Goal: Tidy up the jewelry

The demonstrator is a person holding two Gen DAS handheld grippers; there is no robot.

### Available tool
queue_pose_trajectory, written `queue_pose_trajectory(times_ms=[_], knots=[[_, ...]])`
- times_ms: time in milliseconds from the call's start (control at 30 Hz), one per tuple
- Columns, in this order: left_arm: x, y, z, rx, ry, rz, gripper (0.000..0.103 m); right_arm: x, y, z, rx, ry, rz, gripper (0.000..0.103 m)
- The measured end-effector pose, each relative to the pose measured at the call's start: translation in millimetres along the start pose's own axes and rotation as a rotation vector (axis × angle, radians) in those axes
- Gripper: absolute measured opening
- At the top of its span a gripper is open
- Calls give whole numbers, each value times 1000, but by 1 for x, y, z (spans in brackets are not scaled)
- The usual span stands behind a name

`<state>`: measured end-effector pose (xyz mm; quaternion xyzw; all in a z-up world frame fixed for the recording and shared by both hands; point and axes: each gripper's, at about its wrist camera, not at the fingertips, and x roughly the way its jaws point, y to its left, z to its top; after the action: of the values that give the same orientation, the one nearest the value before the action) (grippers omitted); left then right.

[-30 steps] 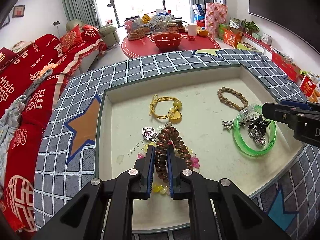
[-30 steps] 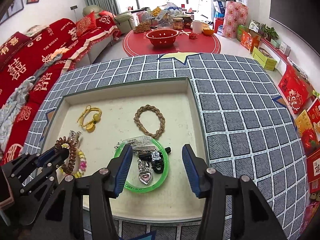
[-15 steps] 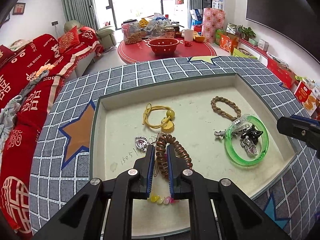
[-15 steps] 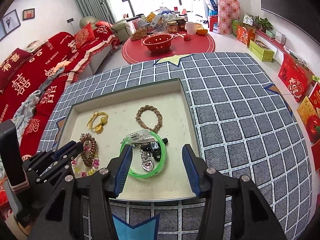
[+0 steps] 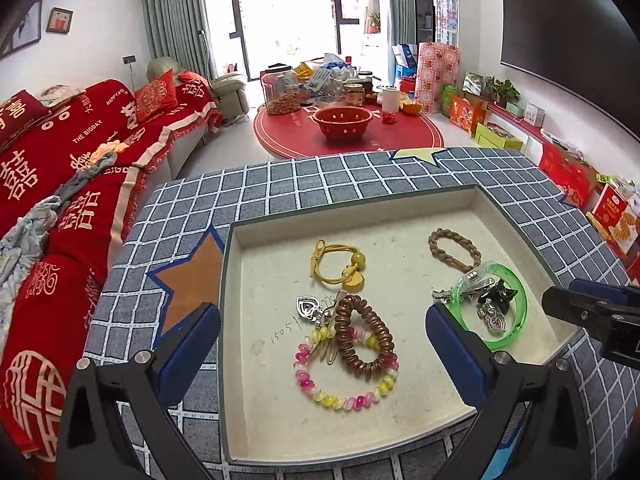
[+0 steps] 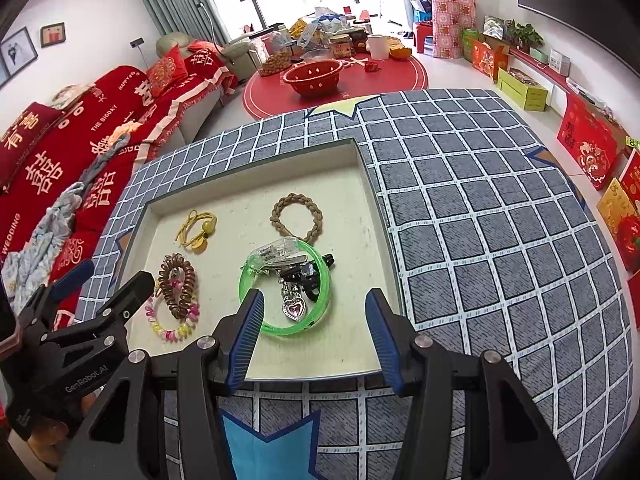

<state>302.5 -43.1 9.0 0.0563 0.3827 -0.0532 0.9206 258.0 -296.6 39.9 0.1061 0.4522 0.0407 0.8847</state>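
Left wrist view.
- Left gripper [image 5: 322, 330]: jaws spread wide, just opened, gripping nothing; blue pads well apart on either side of the jewelry below.
- Brown spiral hair tie [image 5: 362, 338]: lying loose in the tray [image 5: 400, 210], between the pads but touching neither; overlapping the pink-and-yellow bead bracelet [image 5: 340, 394].
- Silver heart pendant [image 5: 307, 306]: just beside the hair tie's upper left end.
- Yellow cord bracelet [image 5: 336, 266]: farther in, mid-tray.
- Braided brown bracelet [image 5: 452, 250]: toward the far right corner.
- Green bangle [image 5: 518, 314]: right side of tray, ringing a black hair claw [image 5: 498, 300] and a small charm; clear hair clip [image 5: 464, 288] across its left rim.
- Right gripper [image 5: 592, 314]: only one black tip showing at the right edge, above the tray's rim.
- Checked tablecloth [image 5: 340, 180] under the tray.

Right wrist view.
- Right gripper [image 6: 316, 338]: jaws about half open, eased slightly wider just now, nothing between the pads; hovering over the tray's [image 6: 256, 154] near edge, left pad near the green bangle's [image 6: 256, 316] rim; contact cannot be told.
- Heart charm [image 6: 294, 308] inside the bangle, with the black hair claw [image 6: 306, 274] and clear hair clip [image 6: 276, 252].
- Brown spiral hair tie [image 6: 176, 284] and bead bracelet [image 6: 172, 328] at left, beside the left gripper's [image 6: 108, 284] arm.
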Motion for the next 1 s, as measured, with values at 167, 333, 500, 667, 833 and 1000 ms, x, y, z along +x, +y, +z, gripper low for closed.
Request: queue_pose_trajectory(times_ms=[167,333,500,667,833,1000], knots=[[-19,2,-8,-11,-2,16,103,-8,5,-5,-7,-11,19,82],[-40,3,-23,-21,-1,16,103,-16,14,-17,-32,-13,29,86],[-60,3,-41,-43,2,2,103,-25,18,-35,-43,-31,32,103],[-79,6,-60,-72,-3,10,103,-36,16,-54,-43,-43,16,103],[-95,4,-82,-91,-14,34,103,-45,19,-79,-75,-63,-39,103],[-104,4,-98,-107,-20,49,103,-52,18,-97,-69,-100,-66,103]])
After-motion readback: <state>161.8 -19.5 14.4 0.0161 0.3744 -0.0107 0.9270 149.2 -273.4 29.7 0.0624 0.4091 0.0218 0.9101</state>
